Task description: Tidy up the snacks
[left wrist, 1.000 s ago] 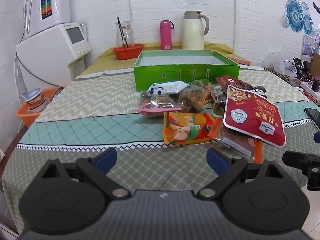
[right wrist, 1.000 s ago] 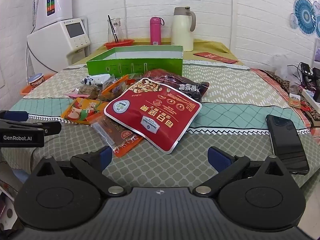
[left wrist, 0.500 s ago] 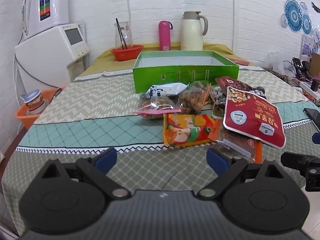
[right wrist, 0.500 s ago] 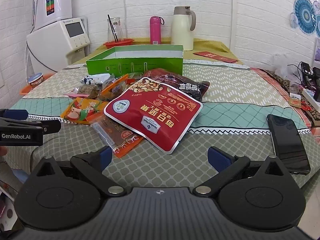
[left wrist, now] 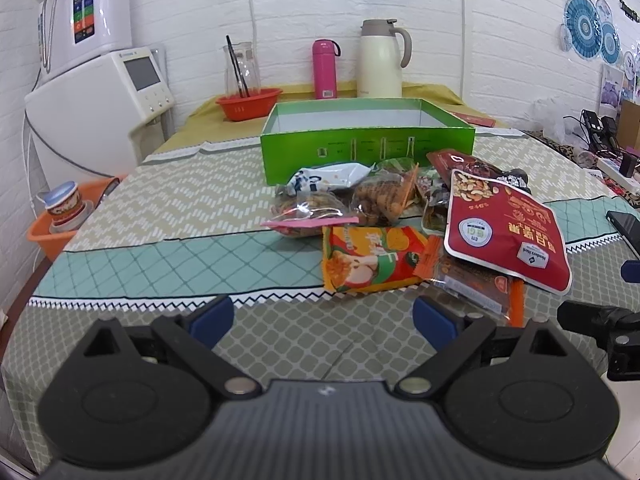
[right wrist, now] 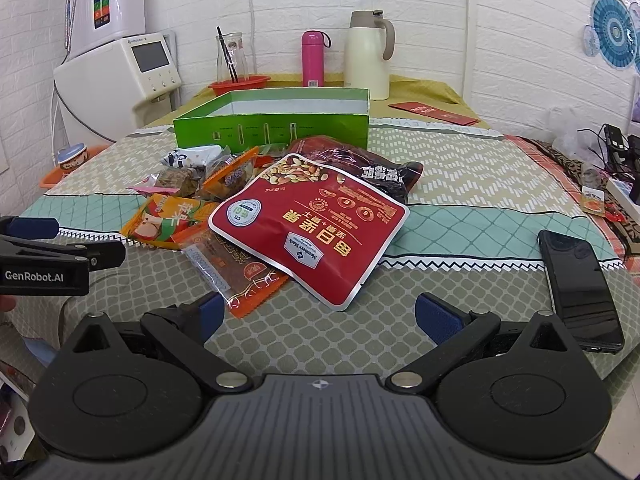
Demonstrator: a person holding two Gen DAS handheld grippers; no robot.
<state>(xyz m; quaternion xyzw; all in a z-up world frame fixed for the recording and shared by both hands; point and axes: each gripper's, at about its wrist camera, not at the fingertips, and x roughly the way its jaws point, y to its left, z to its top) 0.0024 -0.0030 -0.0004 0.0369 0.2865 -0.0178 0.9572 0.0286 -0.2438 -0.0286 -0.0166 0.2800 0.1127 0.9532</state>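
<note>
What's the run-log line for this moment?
stage: pre-grasp | left gripper: open, empty | right gripper: open, empty | snack pile: on table, outside green box | nearest: red nut bag

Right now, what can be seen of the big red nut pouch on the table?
The red nut pouch is a large, flat, glossy bag with silver sealed edges, a photo of mixed nuts at its far end, white lettering and a round pale label. It looks unopened. It lies face up and slightly askew at the right of the snack pile, in front of the green box. It overlaps a dark red bag behind and a clear orange-edged packet beneath its near corner. Neither claw touches it.
</note>
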